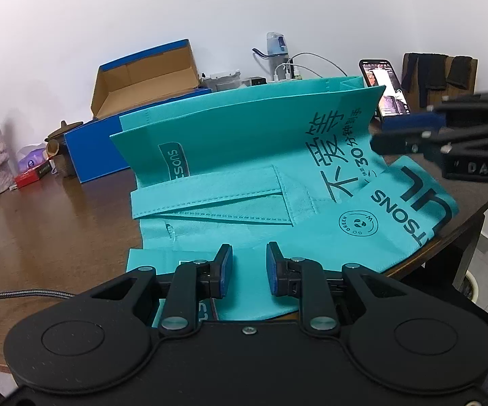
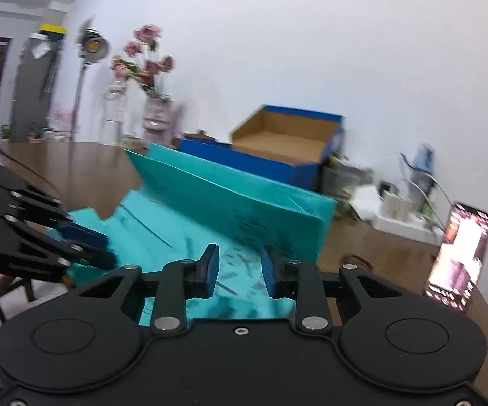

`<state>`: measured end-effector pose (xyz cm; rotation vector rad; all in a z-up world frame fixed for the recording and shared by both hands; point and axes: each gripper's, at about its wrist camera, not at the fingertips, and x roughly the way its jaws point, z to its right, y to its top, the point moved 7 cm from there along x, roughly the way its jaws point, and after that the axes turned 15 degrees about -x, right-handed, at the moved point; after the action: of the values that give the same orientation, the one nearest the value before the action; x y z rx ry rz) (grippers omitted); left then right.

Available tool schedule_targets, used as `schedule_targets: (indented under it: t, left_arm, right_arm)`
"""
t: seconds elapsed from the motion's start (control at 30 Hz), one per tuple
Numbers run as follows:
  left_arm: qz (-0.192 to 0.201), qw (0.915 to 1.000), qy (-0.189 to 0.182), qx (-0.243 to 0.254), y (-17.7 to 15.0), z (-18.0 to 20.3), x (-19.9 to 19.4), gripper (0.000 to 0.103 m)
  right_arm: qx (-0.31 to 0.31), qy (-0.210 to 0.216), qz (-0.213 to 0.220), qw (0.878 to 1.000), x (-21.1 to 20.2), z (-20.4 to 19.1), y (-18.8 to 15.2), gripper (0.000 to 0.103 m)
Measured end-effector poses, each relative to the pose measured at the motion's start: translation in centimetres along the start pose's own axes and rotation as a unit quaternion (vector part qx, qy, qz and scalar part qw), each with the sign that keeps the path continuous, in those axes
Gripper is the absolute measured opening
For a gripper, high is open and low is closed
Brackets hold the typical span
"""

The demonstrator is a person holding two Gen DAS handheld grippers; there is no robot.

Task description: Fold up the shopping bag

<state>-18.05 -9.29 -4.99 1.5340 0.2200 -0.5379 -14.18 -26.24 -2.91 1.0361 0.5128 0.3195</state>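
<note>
Left wrist view shows the teal non-woven shopping bag [image 1: 244,169] partly folded on the brown wooden surface [image 1: 57,220]: its far panel stands raised, handles lying flat, further folds apparently remaining. It lies just ahead of the left gripper [image 1: 249,267], jaws parted, empty. Right gripper [image 2: 238,270], also parted and empty, hovers over its right end.
</note>
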Motion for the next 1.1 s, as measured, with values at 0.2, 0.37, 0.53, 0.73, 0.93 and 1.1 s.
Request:
schedule_targets:
  t: [0.2, 0.37, 0.53, 0.73, 0.93, 1.1]
  left_arm:
    - [-0.002, 1.0000, -0.005, -0.007, -0.3, 0.0, -0.8, 0.023]
    - [-0.004, 0.9996, -0.020, -0.018, -0.7, -0.3, -1.6, 0.023]
    - [-0.017, 0.9984, -0.042, -0.034, -0.4, -1.0, -1.4, 0.023]
    - [-0.032, 0.9960, -0.066, -0.050, -0.2, -1.4, -1.2, 0.023]
    - [-0.040, 0.9947, -0.076, -0.057, -0.1, -1.7, -1.0, 0.023]
    - [-0.041, 0.9940, -0.085, -0.055, -0.1, -1.9, -0.9, 0.024]
  right_arm:
    - [0.053, 0.062, -0.053, 0.995, 1.8, -1.9, -2.6, 0.023]
    - [0.078, 0.081, -0.049, 0.993, 1.6, -1.5, -3.1, 0.023]
    - [0.063, 0.120, -0.046, 0.990, 1.1, -0.9, -3.4, 0.029]
    - [0.019, 0.197, -0.028, 0.980, -0.2, -1.6, -3.2, 0.064]
    - [-0.052, 0.225, -0.017, 0.973, -0.5, -2.9, -2.7, 0.065]
    - [-0.071, 0.234, -0.010, 0.970, -0.6, -3.2, -2.9, 0.065]
